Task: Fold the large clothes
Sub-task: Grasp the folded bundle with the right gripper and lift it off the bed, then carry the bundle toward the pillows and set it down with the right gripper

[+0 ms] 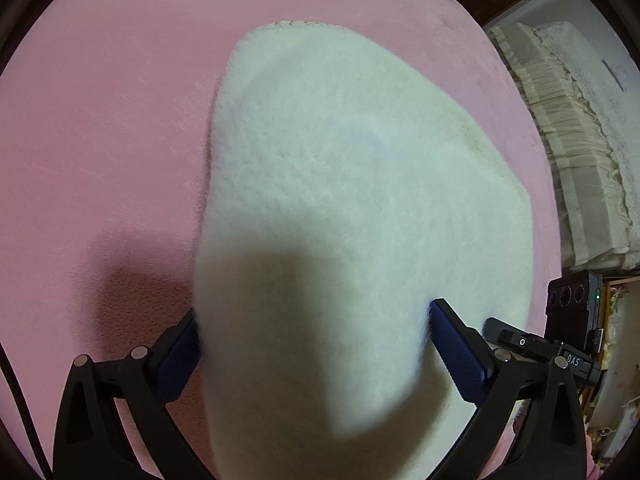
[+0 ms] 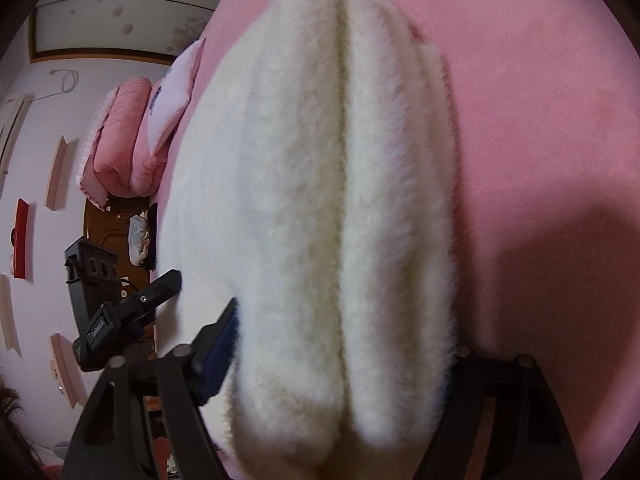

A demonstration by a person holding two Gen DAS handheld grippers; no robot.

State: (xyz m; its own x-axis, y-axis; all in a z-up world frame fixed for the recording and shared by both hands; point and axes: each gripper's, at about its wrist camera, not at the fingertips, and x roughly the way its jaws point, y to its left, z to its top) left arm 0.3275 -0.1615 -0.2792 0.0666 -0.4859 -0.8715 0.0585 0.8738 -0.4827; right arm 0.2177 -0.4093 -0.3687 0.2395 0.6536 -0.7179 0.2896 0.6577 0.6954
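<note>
A white fluffy garment (image 1: 352, 168) lies on a pink bed cover (image 1: 100, 120). In the left wrist view my left gripper (image 1: 316, 336) has its fingers either side of a thick bunch of the garment and grips it. In the right wrist view the garment (image 2: 320, 200) shows as folded layers with a long crease down the middle. My right gripper (image 2: 344, 344) clamps that thick folded edge; its right finger is mostly hidden by the fleece. The other gripper (image 2: 120, 320) shows at the left, at the same edge.
A cream ruffled bed skirt and white mattress (image 1: 580, 152) lie beyond the bed's right edge. Folded pink quilts and a pillow (image 2: 136, 136) sit at the bed's far end. The pink cover (image 2: 540, 160) extends to the right of the garment.
</note>
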